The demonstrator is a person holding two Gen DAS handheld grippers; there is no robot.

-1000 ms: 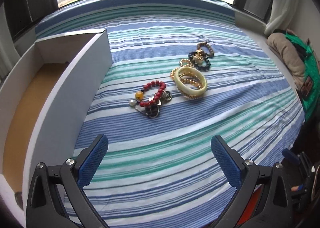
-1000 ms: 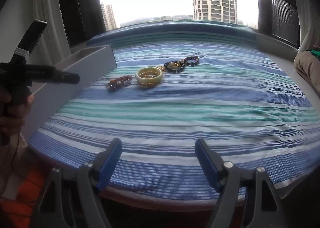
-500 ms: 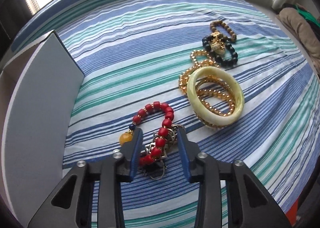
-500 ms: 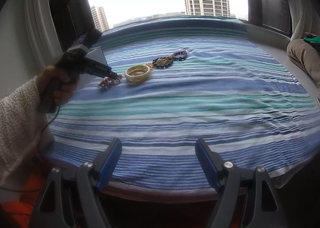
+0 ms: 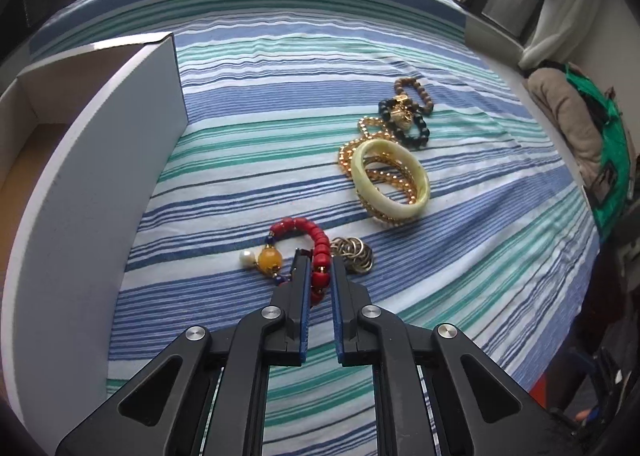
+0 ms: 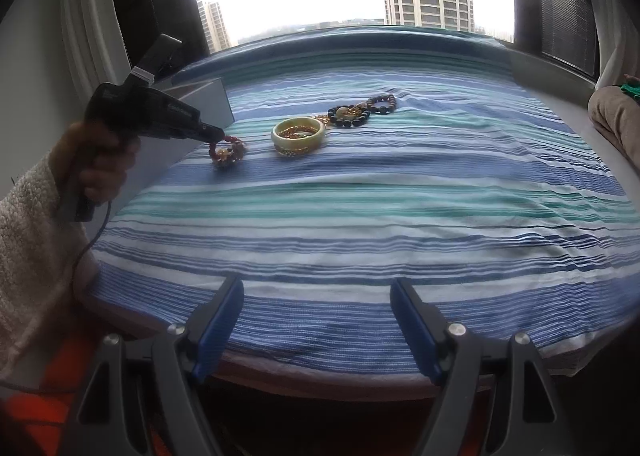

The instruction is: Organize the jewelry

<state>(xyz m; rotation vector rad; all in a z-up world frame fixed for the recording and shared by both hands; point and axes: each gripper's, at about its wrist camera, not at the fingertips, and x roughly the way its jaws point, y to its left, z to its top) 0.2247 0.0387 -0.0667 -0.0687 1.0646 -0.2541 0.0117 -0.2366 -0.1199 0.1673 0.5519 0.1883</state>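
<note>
A red bead bracelet (image 5: pixel 316 240) with a yellow bead and a pearl lies on the striped cloth beside a cluster of metal rings (image 5: pixel 356 256). My left gripper (image 5: pixel 320 260) points down at it, its jaws closing, with the red beads pinched between the blue pads. The right wrist view shows the same gripper (image 6: pixel 216 134) at the bracelet (image 6: pixel 226 145), held by a hand in a white sleeve. Further right lie a cream bangle (image 5: pixel 390 177) over a gold chain (image 5: pixel 352 147) and dark and brown bead bracelets (image 5: pixel 416 131). My right gripper (image 6: pixel 316 296) hangs open over the cloth's near edge, holding nothing.
An open white box (image 5: pixel 80 175) with a tan floor stands along the left side of the striped cloth (image 5: pixel 280 95). A window ledge runs behind. Folded clothes (image 5: pixel 568 115) lie at the far right. Bare cloth stretches between the jewelry and my right gripper.
My left gripper came down onto the red bead bracelet and went from wide open to pinching its beads. The right gripper stayed where it was, open.
</note>
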